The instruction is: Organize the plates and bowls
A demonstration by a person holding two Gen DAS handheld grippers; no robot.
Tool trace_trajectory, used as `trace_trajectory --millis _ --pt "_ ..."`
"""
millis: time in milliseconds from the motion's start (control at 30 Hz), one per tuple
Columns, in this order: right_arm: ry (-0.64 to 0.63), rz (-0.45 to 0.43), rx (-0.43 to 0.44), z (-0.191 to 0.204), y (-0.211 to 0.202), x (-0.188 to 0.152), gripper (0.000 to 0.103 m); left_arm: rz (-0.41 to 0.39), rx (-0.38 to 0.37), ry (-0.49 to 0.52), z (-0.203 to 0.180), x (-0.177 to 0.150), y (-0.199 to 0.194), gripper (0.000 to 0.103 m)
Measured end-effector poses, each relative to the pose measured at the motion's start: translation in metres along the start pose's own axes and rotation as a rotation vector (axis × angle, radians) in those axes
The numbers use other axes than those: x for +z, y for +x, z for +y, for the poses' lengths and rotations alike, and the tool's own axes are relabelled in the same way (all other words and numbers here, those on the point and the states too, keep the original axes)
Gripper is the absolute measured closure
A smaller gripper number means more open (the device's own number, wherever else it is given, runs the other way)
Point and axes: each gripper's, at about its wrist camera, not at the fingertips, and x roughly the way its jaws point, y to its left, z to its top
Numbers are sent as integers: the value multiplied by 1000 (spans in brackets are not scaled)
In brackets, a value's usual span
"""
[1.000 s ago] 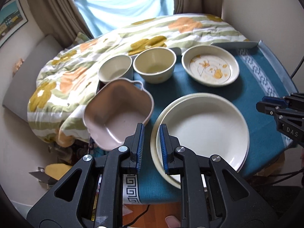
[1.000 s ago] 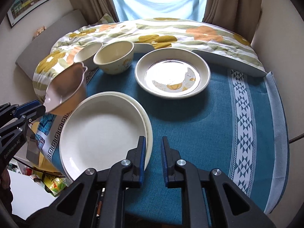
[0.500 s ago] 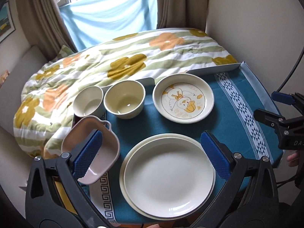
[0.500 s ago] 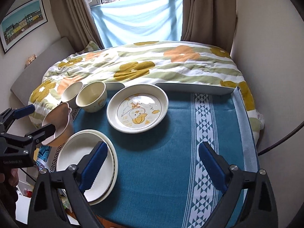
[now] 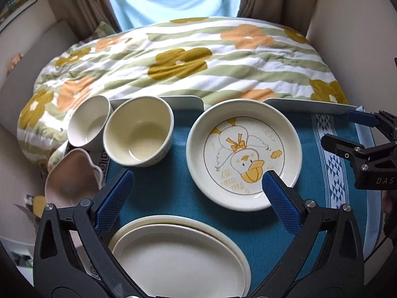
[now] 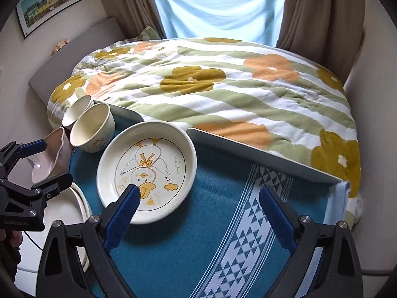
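A cream plate with a duck drawing (image 5: pixel 244 154) (image 6: pixel 146 171) lies on the blue cloth. Two stacked cream plates (image 5: pixel 178 255) (image 6: pixel 77 213) lie at the near left. A cream bowl (image 5: pixel 138 131) (image 6: pixel 92 128), a white bowl (image 5: pixel 88 123) (image 6: pixel 77 109) and a pink handled bowl (image 5: pixel 72 178) (image 6: pixel 50 156) stand at the left. My left gripper (image 5: pixel 198 198) is open and empty above the stacked plates, short of the duck plate. My right gripper (image 6: pixel 199 213) is open and empty, its left finger over the duck plate's near rim.
The blue patterned cloth (image 6: pixel 235 236) covers a small table against a bed with a flowered quilt (image 5: pixel 188 57) (image 6: pixel 211 82). A grey raised edge (image 6: pixel 260 156) lines the table's far side. Walls stand close on the right; curtains and window lie beyond the bed.
Both grippers went from shut to wide open. Both have since moved forward and lower toward the duck plate, which now looks larger in both views.
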Motion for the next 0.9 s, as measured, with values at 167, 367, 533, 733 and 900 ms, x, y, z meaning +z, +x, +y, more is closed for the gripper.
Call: trace_trajectory --millis 167,367,533,733,900 --pt "-25 84 130 -11 47 8 8 66 6 -87 2 3 41 7" --pt "-55 127 212 -9 78 9 44 151 -26 -197 16 -3 81 45" --pt "-65 132 251 -7 87 10 69 201 -59 -240 20 -9 99 71" --pt "-57 125 261 -10 90 11 87 214 -94 -260 20 -14 104 84" --pt "-41 117 266 -11 90 11 89 208 -119 -278 25 -13 106 85"
